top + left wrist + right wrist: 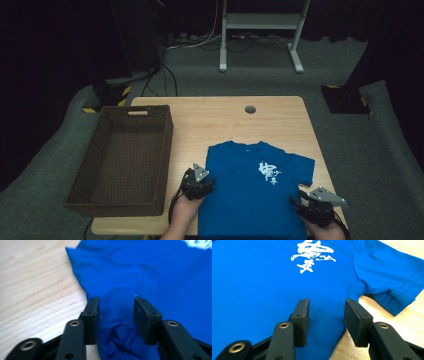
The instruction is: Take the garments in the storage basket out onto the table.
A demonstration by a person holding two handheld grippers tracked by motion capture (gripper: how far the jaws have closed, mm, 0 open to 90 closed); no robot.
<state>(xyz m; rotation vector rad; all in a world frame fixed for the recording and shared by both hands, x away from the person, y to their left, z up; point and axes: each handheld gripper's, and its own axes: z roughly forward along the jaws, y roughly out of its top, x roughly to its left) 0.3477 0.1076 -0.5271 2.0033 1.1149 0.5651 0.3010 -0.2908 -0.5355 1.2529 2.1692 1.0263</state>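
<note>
The left gripper (196, 184) sits at the left edge of the blue T-shirt (252, 192), jaws apart, with a bunched fold of sleeve cloth lying between them in the left gripper view (115, 315). Nothing is pinched yet, as far as I can tell. The right gripper (312, 204) is at the shirt's right side, just below the right sleeve (387, 275); its jaws stand apart too, straddling the side edge, one over cloth and one over bare wood (325, 320).

The shirt lies flat, print up (white characters on the chest (269, 173)), collar pointing away from the person and hem running off the near edge of the table (200, 117). So its long axis runs straight away from the grippers, and each hand is on its own side of it, about equally near.

To the left stands a brown wicker basket (80, 197), with nothing in it that I can see. The left hand is the nearer one to it.
</note>
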